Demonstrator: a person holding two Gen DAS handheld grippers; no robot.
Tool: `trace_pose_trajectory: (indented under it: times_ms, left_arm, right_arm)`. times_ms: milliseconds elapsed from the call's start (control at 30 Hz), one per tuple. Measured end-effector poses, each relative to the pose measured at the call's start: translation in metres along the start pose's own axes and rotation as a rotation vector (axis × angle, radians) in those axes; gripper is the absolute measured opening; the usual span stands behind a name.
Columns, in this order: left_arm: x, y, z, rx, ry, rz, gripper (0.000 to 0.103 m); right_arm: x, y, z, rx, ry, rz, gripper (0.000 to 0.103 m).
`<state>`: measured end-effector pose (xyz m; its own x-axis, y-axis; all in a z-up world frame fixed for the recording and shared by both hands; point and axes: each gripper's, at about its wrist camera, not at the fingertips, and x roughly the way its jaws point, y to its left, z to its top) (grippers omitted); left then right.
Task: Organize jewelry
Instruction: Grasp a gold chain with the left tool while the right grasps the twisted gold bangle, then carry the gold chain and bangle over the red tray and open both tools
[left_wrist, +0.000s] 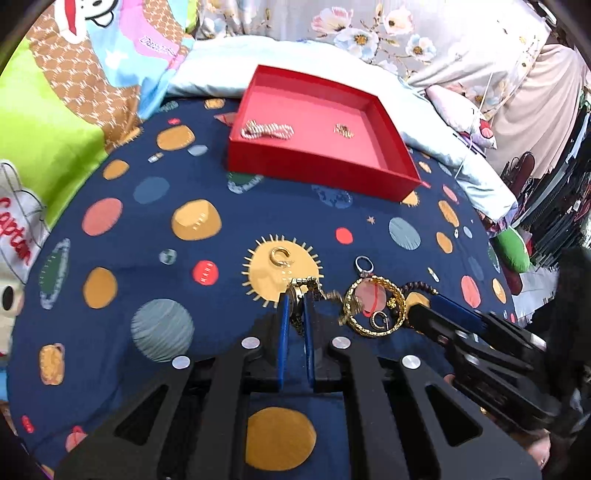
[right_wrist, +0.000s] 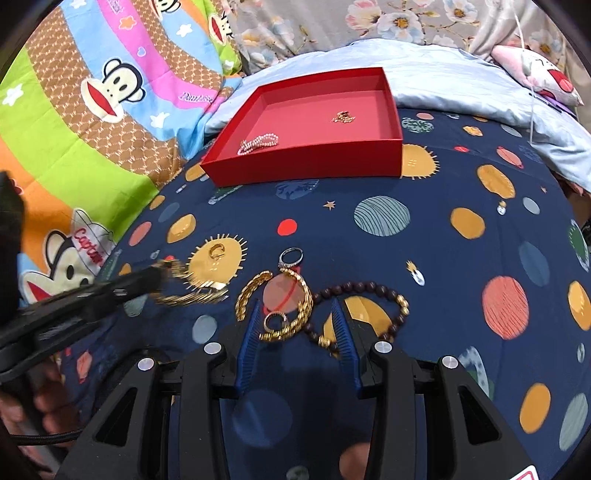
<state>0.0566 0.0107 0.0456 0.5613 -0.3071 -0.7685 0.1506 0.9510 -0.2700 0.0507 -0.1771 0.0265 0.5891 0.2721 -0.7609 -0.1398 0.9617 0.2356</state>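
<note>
Carefully, the left gripper (left_wrist: 295, 301), clenched on the gold chain (left_wrist: 308, 282), should lift clear (links may snag) toward the far red box (left_wrist: 317, 166); the right gripper (right_wrist: 295, 314) rests released around 1 bangle (right_wrist: 295, 295).

The gold piece (left_wrist: 300, 291) pinched in the left gripper (left_wrist: 295, 299) is mostly hidden between the blue pads; in the right wrist view it smears into a blur (right_wrist: 192, 286). The small gold item (left_wrist: 344, 130) in the red box (left_wrist: 317, 166) is too small to identify. The bead bracelet (left_wrist: 419, 290) disappears behind the right gripper (left_wrist: 424, 308).
</note>
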Motion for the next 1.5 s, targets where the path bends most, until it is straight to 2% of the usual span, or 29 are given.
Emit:
trace_pose_trajectory:
  times_ms: [233,400,633,900,1133,1300,1500]
  left_arm:
    - [-0.014,0.008,0.0,-0.018,-0.015,0.005,0.007]
    - [-0.015,0.01,0.0,-0.025,-0.009,0.011,0.006]
    - [-0.02,0.008,0.003,-0.025,-0.024,-0.008,0.006]
    - [-0.032,-0.003,0.017,-0.001,-0.058,-0.03,0.006]
    - [-0.042,-0.012,0.055,0.041,-0.129,-0.039,0.006]
    - [-0.04,-0.015,0.103,0.063,-0.183,-0.05,0.006]
    - [-0.029,-0.026,0.151,0.108,-0.242,-0.029,0.006]
  right_arm:
    - [0.026,-0.001,0.003,-0.011,0.049,-0.037,0.015]
    - [0.025,0.0,0.003,-0.014,0.043,-0.035,0.006]
    - [0.009,0.004,0.008,-0.012,0.007,-0.01,0.006]
    - [-0.022,0.007,0.03,-0.011,-0.07,0.006,0.006]
    - [-0.04,-0.006,0.068,-0.007,-0.146,-0.01,0.006]
    - [-0.046,-0.021,0.11,0.011,-0.208,-0.015,0.006]
    - [-0.03,-0.036,0.159,0.03,-0.241,-0.035,0.006]
